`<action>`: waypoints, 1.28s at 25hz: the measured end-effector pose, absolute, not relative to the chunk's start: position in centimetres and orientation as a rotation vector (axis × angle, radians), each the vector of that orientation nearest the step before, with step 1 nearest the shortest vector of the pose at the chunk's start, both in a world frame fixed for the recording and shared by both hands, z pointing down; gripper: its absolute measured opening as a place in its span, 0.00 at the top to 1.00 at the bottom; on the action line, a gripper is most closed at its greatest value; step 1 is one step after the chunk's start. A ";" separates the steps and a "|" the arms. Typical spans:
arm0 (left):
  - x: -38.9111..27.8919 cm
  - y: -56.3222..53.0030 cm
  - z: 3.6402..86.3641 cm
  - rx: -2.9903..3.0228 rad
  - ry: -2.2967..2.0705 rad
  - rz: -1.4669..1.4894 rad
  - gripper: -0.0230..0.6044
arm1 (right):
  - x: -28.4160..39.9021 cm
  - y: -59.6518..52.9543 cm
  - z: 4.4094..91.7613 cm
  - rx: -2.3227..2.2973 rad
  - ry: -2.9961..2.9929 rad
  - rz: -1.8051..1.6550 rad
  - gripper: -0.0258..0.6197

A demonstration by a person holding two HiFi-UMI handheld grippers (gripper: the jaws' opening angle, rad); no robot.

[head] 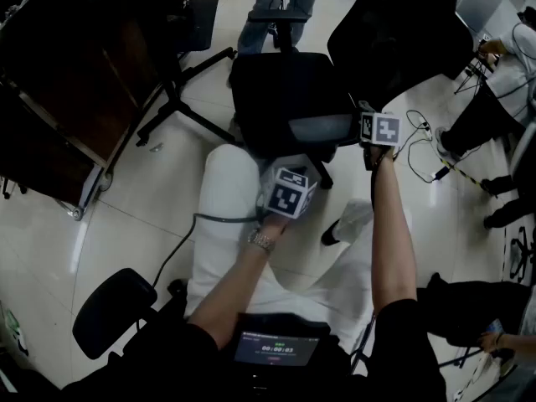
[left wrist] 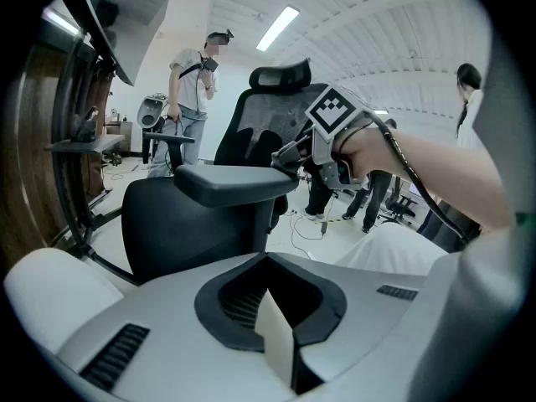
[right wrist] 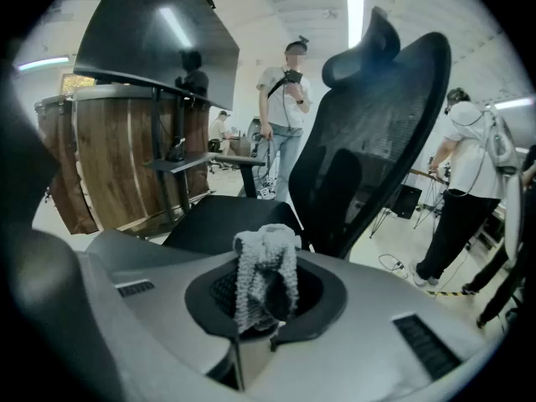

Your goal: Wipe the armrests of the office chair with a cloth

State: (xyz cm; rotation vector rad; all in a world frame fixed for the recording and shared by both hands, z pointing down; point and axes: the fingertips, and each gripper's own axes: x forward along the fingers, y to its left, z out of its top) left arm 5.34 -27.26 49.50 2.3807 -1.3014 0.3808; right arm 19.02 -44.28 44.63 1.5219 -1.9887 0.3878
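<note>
Nearest, on the side of the office chair (head: 280, 90) where the person sits, the left gripper (left wrist: 276, 335) hangs over white-trousered knees (head: 230, 191), short of the chair's seat (head: 268, 82). Its jaws are pressed together with nothing between them, and it points at the chair's near armrest (left wrist: 234, 182), just ahead of it and not touched.

A little further on, the right gripper (right wrist: 254, 350) sits at the end of that armrest, on the side of the chair's tall mesh backrest (right wrist: 377, 132). Its jaws are clamped on a pale grey knitted cloth (right wrist: 266, 270), which stands up in a bunch above the fingertips. Whether the cloth touches the armrest cannot be made out.

Past the seat, on the chair's far side, a second armrest (head: 279, 13) stands on its post. A person in jeans (right wrist: 285, 99) stands just beyond it. To the chair's left is a dark wooden cabinet (right wrist: 126, 157). To the chair's right, cables (head: 419, 145) trail over the pale floor (head: 134, 216), and another person (right wrist: 465, 182) stands there near the backrest.
</note>
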 end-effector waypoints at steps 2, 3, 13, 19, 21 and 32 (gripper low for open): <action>5.3 -26.9 50.1 2.371 -1.286 0.380 0.96 | 17.6 -43.5 45.7 1.508 -2.000 0.386 0.89; 5.2 -26.8 50.4 2.366 -1.280 0.380 0.96 | 16.9 -43.1 46.0 1.501 -2.002 0.376 0.89; 4.9 -27.1 51.6 2.324 -1.266 0.377 0.96 | 0.7 -36.1 46.0 1.050 -2.201 0.100 0.88; 5.2 -26.8 50.1 2.366 -1.265 0.350 0.96 | -4.4 -31.6 44.2 0.799 -2.384 0.135 0.89; 4.8 -26.9 50.8 2.348 -1.280 0.381 0.96 | -2.5 -32.9 42.0 0.877 -2.445 0.174 0.89; 3.8 -27.3 49.9 2.311 -1.286 0.300 0.96 | 16.7 -40.9 45.4 1.434 -2.031 0.365 0.89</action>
